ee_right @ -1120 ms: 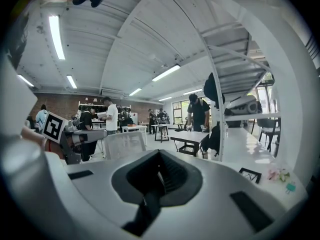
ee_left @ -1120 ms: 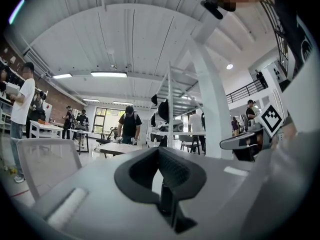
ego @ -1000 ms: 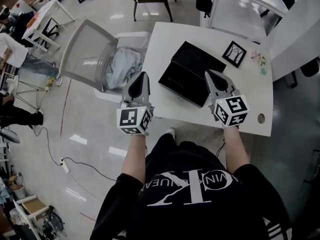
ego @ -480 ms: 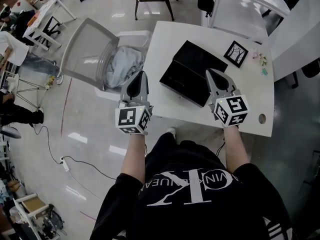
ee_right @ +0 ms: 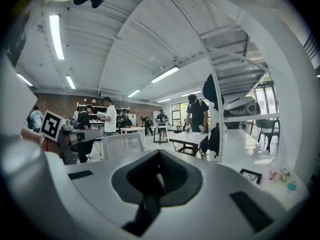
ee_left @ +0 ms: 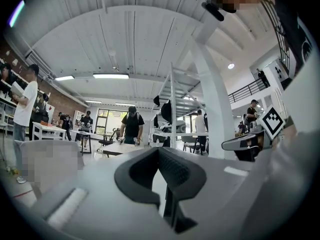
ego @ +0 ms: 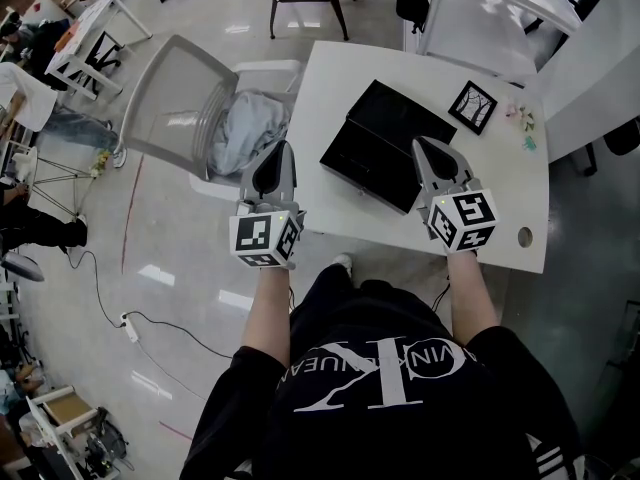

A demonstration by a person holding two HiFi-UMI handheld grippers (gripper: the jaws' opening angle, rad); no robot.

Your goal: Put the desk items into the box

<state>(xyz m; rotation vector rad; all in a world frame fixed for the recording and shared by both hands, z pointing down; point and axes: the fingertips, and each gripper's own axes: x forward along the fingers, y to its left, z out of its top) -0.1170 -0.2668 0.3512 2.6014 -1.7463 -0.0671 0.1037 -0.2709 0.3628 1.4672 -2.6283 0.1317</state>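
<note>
An open black box [ego: 385,143] lies on the white desk [ego: 330,78], its two halves side by side. Behind it on the right are a small black-framed picture [ego: 468,106] [ee_right: 250,175], a pinkish sprig [ego: 518,115] and a small teal item [ego: 527,143]. My left gripper [ego: 277,158] [ee_left: 160,151] is shut and empty. It hangs just off the desk's left front edge. My right gripper [ego: 432,155] [ee_right: 159,156] is shut with nothing in it. It hovers at the box's near right corner.
A grey chair [ego: 175,98] with a grey-blue garment [ego: 240,128] on its seat stands left of the desk. A cable hole [ego: 525,236] sits near the desk's front right corner. White shelving [ego: 480,8] rises behind the desk. People and tables stand farther off in the room.
</note>
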